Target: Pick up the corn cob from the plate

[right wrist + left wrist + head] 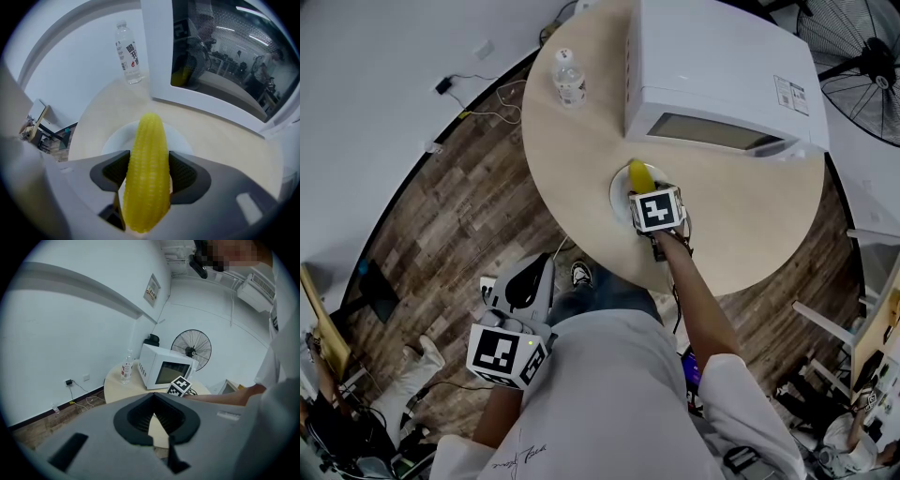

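Pretty bright, even room light, only soft shadows. Both gripper views are heavy fisheye with black corners. Beyond the fingers (pixel 185 174) of the right gripper (pixel 149 172), the microwave door (pixel 225 51) mirrors ceiling lights.

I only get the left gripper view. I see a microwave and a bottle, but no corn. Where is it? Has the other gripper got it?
Observer: Yes. The right gripper has its jaws shut on the corn.
Operator: Is it up in the air?
Observer: It sticks out over a white plate. I can't tell whether it's lifted.
Operator: So where's my gripper?
Observer: The left gripper is down off the table, over the wood floor.
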Tool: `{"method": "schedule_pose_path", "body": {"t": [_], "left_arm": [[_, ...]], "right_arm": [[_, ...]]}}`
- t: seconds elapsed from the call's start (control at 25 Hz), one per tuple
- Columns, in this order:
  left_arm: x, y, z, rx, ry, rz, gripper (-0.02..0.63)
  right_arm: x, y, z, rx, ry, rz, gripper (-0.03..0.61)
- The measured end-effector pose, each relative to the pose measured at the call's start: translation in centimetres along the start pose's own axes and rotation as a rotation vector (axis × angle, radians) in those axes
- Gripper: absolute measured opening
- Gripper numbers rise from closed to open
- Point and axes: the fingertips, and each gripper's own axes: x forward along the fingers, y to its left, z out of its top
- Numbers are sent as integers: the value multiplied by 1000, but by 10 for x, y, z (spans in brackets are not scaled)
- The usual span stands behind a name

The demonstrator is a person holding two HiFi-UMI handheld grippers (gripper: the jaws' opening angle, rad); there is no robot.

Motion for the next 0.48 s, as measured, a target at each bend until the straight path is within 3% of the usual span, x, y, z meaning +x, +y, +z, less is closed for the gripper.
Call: {"method": "schedule_pose_path", "body": {"t": [0.48], "left_arm": [[-11, 2, 4, -4, -28, -1, -3]], "right_arm": [[-1, 0, 0, 12, -2, -17, 272]]}}
